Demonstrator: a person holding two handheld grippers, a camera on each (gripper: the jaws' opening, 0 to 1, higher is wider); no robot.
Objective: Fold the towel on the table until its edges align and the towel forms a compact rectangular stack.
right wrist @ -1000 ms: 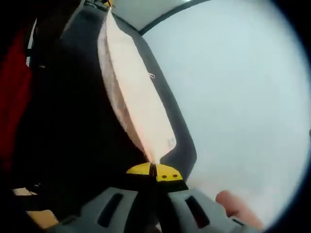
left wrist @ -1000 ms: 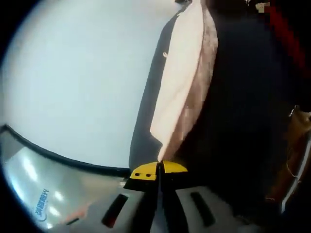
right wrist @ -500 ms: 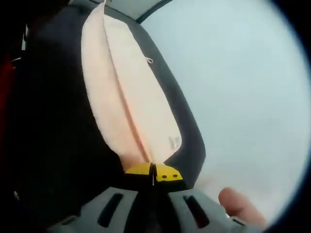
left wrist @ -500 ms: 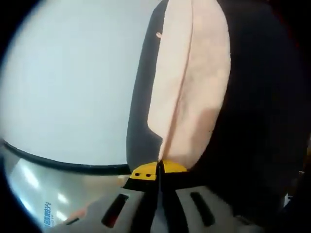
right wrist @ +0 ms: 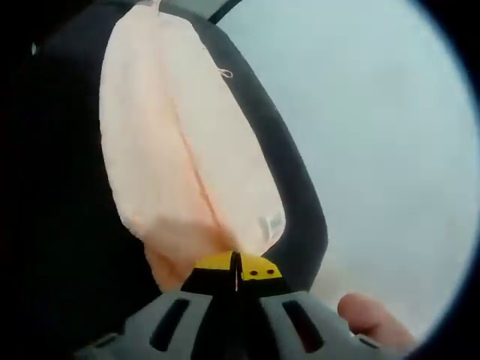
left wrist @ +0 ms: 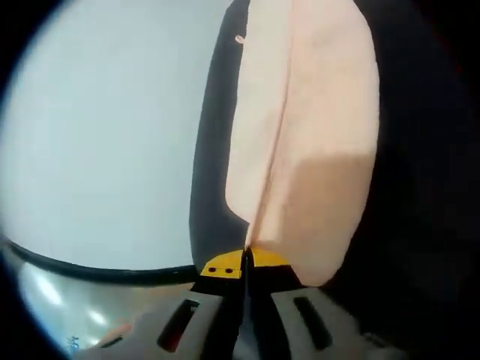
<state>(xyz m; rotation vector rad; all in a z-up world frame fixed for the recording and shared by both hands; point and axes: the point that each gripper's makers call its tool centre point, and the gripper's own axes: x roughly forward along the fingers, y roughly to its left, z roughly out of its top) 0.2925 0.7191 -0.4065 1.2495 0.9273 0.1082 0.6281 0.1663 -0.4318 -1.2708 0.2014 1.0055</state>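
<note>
Towel (left wrist: 300,135), pale peach and doubled along a fold, hangs lifted off the white bench (left wrist: 105,127), its fold line running straight up from the yellow tips of the left hand-held gripper (left wrist: 244,264), whose jaws are pressed together on its corner, a dark shadow lying on the bench beside it. In the right gripper view the towel (right wrist: 180,142) rises the same way from the right hand-held gripper (right wrist: 235,268), jaws pinched tight on the corner just beside a small sewn label (right wrist: 270,223). A fingertip (right wrist: 371,319) of the person's hand shows beside that gripper's body, over the bench (right wrist: 375,135).
</note>
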